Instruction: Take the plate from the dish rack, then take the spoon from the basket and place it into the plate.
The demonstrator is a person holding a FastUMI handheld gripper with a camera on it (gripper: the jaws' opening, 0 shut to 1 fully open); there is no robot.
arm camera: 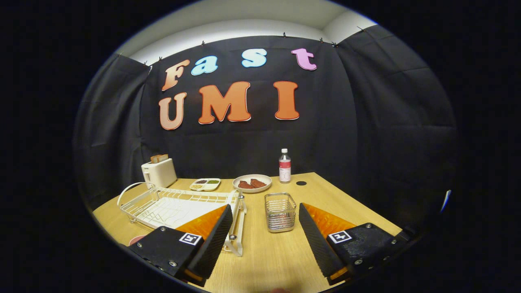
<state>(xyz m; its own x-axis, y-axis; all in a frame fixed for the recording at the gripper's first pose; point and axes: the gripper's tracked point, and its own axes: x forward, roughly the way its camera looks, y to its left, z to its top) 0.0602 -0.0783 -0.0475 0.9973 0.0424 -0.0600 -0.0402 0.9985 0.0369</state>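
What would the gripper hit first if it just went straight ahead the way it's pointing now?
Most likely the wire basket, just ahead between the open gripper's fingers. The dish rack sits off to one side. Depth is hard to judge here.

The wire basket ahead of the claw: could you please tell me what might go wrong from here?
The open claw holds nothing.
1. The small square metal wire basket stands free on the light wooden table, just ahead between the fingers. A reach into it might push or tip it.
2. The left finger sits close to the corner of the white wire dish rack and could snag it when the claw moves forward.
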